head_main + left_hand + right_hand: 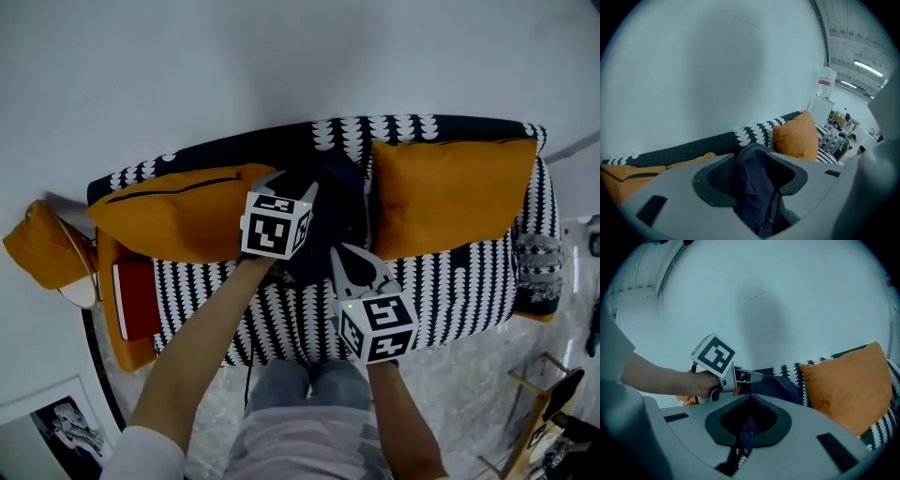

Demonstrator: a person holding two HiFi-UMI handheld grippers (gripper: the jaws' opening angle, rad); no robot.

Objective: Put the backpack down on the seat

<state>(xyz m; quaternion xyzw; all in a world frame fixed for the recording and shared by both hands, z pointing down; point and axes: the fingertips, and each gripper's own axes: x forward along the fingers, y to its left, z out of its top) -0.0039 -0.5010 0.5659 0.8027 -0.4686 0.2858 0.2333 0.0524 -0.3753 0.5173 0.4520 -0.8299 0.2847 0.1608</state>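
Currently the left gripper is holding its jaws spread wide. The top of the backpack is standing in the gap between them, and its dark blue fabric is running down past the pads. The pads are not squeezing it.

The right gripper is keeping its jaws pressed together at the tips. They are pinching a narrow blue strap, which is hanging down through the dark hollow behind the tips. The bulk of the backpack is lying just beyond those tips, slightly to the right in the right gripper view.

In the head view both grippers are pointing at the backpack from the front. The left one is reaching its upper part and the right one is working lower and nearer the person. The hand on the left gripper is showing in the right gripper view.

The backpack is sitting on the seat of a black-and-white patterned sofa. It is leaning against the backrest. It is standing between the left cushion and the right cushion, both orange, and is touching each of them. A pale wall is rising behind the sofa.
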